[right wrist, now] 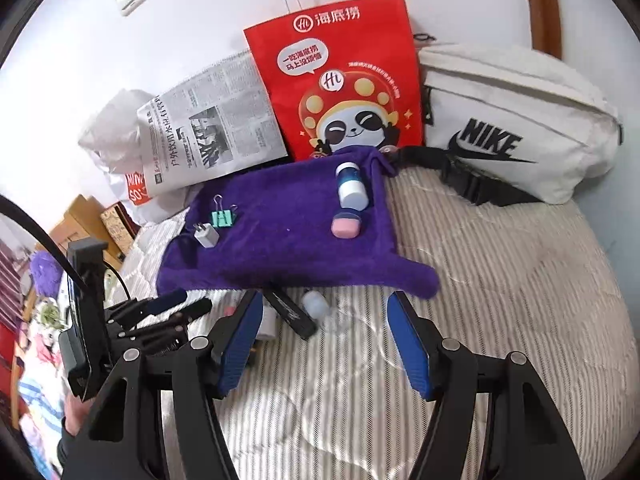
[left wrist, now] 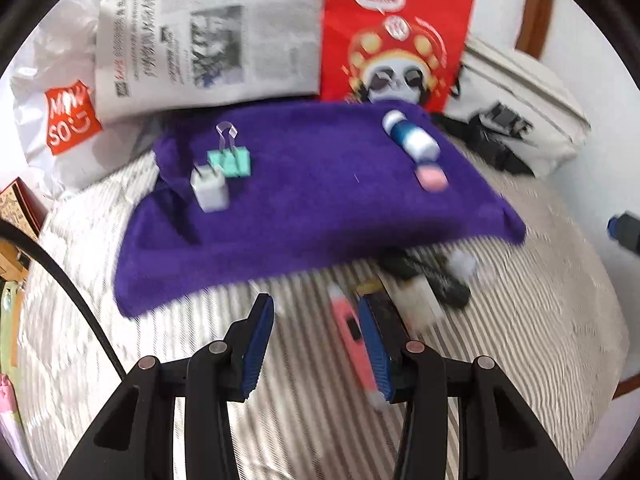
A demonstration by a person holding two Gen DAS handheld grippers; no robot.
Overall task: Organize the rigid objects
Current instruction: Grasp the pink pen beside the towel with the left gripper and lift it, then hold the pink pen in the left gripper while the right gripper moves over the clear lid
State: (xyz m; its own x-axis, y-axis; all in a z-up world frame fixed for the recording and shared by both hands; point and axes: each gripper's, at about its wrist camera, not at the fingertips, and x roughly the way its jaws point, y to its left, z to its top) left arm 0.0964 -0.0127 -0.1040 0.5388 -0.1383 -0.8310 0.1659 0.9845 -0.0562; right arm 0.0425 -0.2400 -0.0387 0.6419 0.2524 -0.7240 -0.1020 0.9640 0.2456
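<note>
- Left wrist view: a white plastic bag (left wrist: 56, 92) carries an orange patch reading "MINISO", partly cut off; the newspaper (left wrist: 200, 40) beside it is too blurred to read.
- On the fuzzy purple towel (left wrist: 304, 216) sit a white charger plug (left wrist: 210, 191), a mint binder clip (left wrist: 230, 158), a blue-and-white bottle (left wrist: 410, 138) lying down and a pink rounded eraser (left wrist: 431, 178).
- The left gripper (left wrist: 316, 344) hangs spread apart over the striped quilt (left wrist: 520, 340), grasping nothing; a pink utility knife (left wrist: 354, 340) lies just by its right finger.
- Right wrist view: the red paper bag (right wrist: 340, 80) reads "海底捞" above a cartoon panda; the cream waist bag (right wrist: 512, 120) says "NIKE" in black.
- The right gripper (right wrist: 326, 340) is likewise wide apart and empty, near the towel's front edge, where a black oblong object (right wrist: 290, 312) and a small pale bottle (right wrist: 316, 306) lie on the quilt.
</note>
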